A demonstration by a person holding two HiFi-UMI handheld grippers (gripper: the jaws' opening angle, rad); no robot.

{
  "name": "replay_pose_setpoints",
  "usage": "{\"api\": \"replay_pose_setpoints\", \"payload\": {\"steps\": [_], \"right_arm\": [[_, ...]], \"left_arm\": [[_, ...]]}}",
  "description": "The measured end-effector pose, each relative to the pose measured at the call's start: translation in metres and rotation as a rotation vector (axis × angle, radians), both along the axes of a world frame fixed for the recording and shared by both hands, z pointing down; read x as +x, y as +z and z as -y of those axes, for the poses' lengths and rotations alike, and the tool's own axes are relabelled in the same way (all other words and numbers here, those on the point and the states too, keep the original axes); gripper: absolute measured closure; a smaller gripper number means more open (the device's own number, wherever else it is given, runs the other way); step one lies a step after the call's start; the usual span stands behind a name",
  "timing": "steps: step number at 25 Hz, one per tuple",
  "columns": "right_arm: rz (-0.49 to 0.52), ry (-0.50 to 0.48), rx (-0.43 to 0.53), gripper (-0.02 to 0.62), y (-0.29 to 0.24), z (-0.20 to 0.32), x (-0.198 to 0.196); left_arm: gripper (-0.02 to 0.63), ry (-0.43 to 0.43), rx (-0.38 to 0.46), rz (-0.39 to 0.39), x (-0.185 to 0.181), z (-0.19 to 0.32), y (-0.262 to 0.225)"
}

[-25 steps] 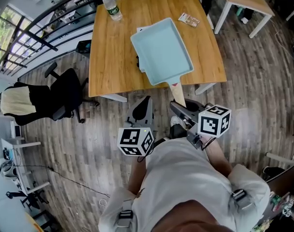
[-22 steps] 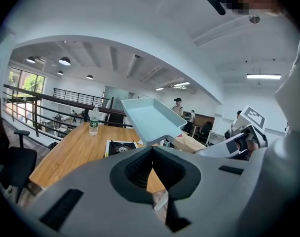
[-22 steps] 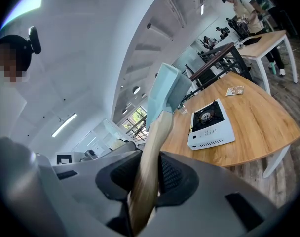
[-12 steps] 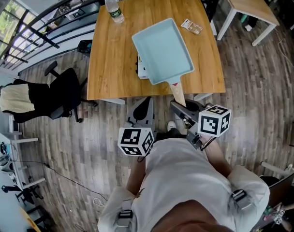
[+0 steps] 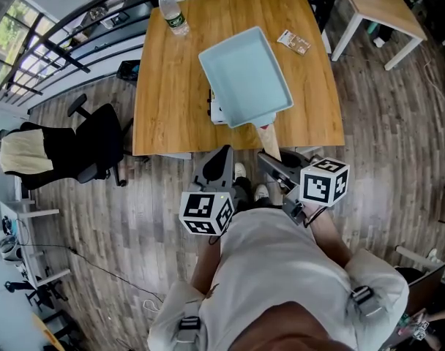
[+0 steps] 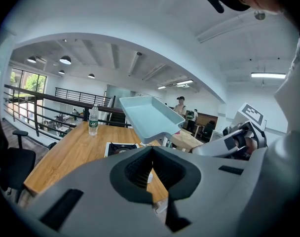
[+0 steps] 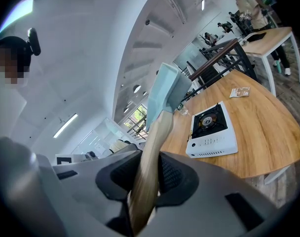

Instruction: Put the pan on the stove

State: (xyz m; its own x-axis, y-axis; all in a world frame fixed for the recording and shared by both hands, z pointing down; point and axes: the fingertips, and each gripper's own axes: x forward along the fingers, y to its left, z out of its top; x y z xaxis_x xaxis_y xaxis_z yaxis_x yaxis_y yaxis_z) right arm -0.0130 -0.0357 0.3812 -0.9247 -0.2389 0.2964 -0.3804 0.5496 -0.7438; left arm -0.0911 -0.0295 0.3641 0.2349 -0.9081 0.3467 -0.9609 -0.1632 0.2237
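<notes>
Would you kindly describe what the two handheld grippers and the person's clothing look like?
The left gripper and right gripper have grey fingers with dark ribbed pads. Each carries a white cube with black square markers. The person wears a light shirt.

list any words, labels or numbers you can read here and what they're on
No text here can be read.
Bottle: green label, print too small to read.
Packet: print too small to read.
Stove: markings on its front too small and blurred.
Marker cubes: black and white square patterns only, no letters or numbers.
</notes>
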Motion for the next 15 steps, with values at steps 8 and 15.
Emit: {"api": "replay_pose_setpoints", "payload": {"steps": [8,15], "right_arm": [[-0.019,0.022,-0.006,0.5,0.005,0.027,-0.019],[-0.039,0.047,-0.019,0.5,0.013,0.049,-0.039]], "left_arm": [[0.588,0.033,-0.013,-0.001,-0.019,0.031,0.006],[0.588,0.059,-0.028,0.006,-0.04,0.057,0.011]]}}
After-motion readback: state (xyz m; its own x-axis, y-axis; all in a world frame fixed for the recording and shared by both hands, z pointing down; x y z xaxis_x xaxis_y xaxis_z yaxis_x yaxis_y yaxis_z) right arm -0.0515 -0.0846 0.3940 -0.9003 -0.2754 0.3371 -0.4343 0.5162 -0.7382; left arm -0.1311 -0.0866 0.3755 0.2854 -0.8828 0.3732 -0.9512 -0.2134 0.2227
